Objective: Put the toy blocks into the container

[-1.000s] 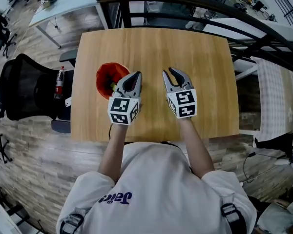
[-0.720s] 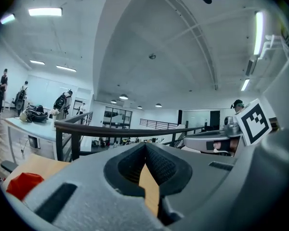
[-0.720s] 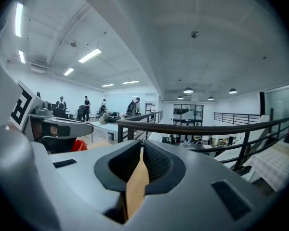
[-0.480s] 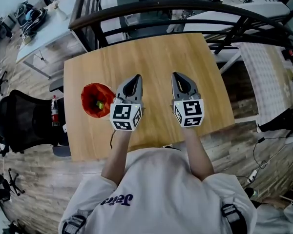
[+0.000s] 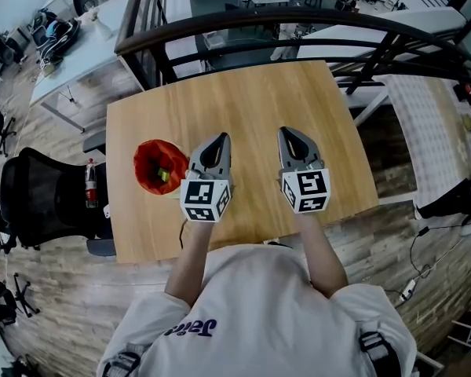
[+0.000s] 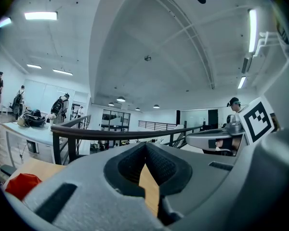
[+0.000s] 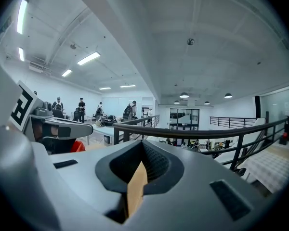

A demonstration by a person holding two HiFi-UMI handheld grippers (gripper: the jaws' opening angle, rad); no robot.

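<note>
A red container (image 5: 155, 166) stands on the wooden table (image 5: 251, 93) near its left edge, with a yellow-green toy block (image 5: 164, 175) showing inside it. My left gripper (image 5: 219, 137) hovers just right of the container, jaws shut and empty. My right gripper (image 5: 289, 131) is level with it further right, also shut with nothing held. In the left gripper view the gripper (image 6: 145, 147) shows closed jaws, and the container (image 6: 20, 185) lies low at the left. The right gripper view has its gripper (image 7: 143, 144) closed, with the container (image 7: 78, 146) partly hidden behind the left gripper.
A dark railing (image 5: 298, 22) runs along the table's far edge. A black office chair (image 5: 39, 195) and a bottle (image 5: 91, 184) stand left of the table. The person's body is against the near edge.
The right gripper's jaws have closed. The left gripper has drawn away from the container's rim to its right. The head view has shifted.
</note>
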